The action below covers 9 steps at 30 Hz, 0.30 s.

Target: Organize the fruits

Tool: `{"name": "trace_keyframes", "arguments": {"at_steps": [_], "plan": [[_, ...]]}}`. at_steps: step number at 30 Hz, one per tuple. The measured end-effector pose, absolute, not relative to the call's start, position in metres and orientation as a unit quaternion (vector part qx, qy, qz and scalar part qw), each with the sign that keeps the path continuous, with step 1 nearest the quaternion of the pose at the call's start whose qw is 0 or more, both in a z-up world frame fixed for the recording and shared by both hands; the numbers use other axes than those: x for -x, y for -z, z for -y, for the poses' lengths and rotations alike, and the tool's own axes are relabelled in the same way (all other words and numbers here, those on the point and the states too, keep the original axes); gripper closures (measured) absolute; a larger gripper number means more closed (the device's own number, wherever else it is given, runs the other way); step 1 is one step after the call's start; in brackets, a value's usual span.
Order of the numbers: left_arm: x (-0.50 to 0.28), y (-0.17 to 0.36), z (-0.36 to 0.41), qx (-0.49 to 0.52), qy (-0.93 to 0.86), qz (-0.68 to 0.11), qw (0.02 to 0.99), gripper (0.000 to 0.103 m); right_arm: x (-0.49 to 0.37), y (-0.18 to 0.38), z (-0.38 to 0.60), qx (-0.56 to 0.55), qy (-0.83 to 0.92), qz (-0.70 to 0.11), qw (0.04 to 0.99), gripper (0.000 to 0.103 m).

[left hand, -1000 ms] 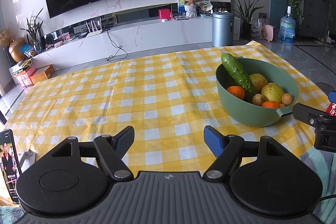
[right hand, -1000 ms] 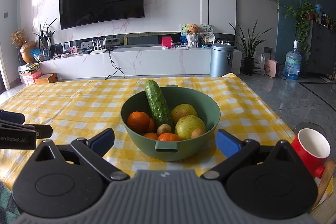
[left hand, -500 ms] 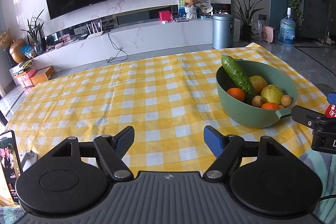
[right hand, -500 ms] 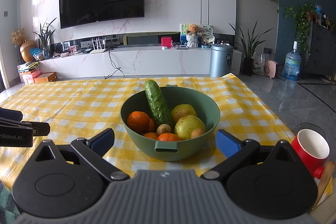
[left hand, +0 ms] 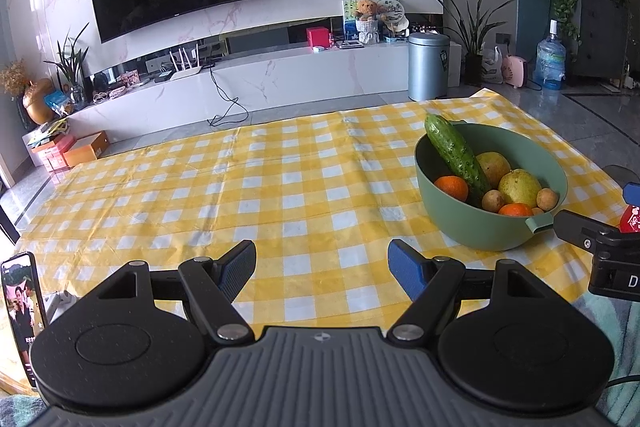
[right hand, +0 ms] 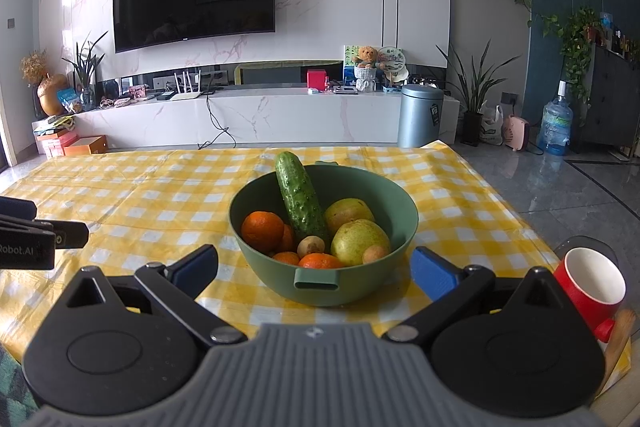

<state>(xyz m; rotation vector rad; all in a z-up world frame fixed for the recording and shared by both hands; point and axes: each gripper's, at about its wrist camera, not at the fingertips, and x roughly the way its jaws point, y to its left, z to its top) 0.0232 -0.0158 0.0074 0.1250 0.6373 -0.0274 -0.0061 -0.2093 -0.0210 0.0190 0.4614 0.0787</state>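
Nothing in the bowl (right hand: 324,283) has shifted over the last second; only your left tool (left hand: 322,269) has drifted a touch, so the bowl sits slightly lower and further right in its view, while the right tool (right hand: 314,267) has held where it was.

The bowl stands on the checked cloth (left hand: 248,195) near the right end of the bench, straight ahead of your right tool and close to it. A cucumber (right hand: 300,203) leans on the far rim with its tip sticking out above it. Beside it lie two pears (right hand: 358,241), several oranges (right hand: 262,231) and a few small brown fruits (right hand: 310,246), all touching one another.

Both tools have their jaws apart and hold nothing. The left one points at bare cloth, well apart from the bowl.

Watch these risks, as I judge them:
- The pile is interlocked. Pull the cucumber and you may roll an orange or a small fruit over the rim.
- The pears are wide and smooth, so a grip off their middle could squeeze them out sideways.
- The bowl looks light. Pushing down on one side could tip or slide it on the slick cloth; you could steady it by the handle (right hand: 316,278) facing you.
- A red cup (right hand: 590,287) stands just right of your right tool, near the bench edge. A wide swing of that tool could knock it off.
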Motion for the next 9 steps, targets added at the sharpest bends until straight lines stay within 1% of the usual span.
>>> {"name": "trace_keyframes", "arguments": {"at_steps": [9], "plan": [[-0.0202, -0.0059, 0.0167, -0.065, 0.015, -0.303, 0.951, 0.015, 0.0062, 0.0209, 0.2093, -0.009, -0.039, -0.229, 0.973, 0.004]]}}
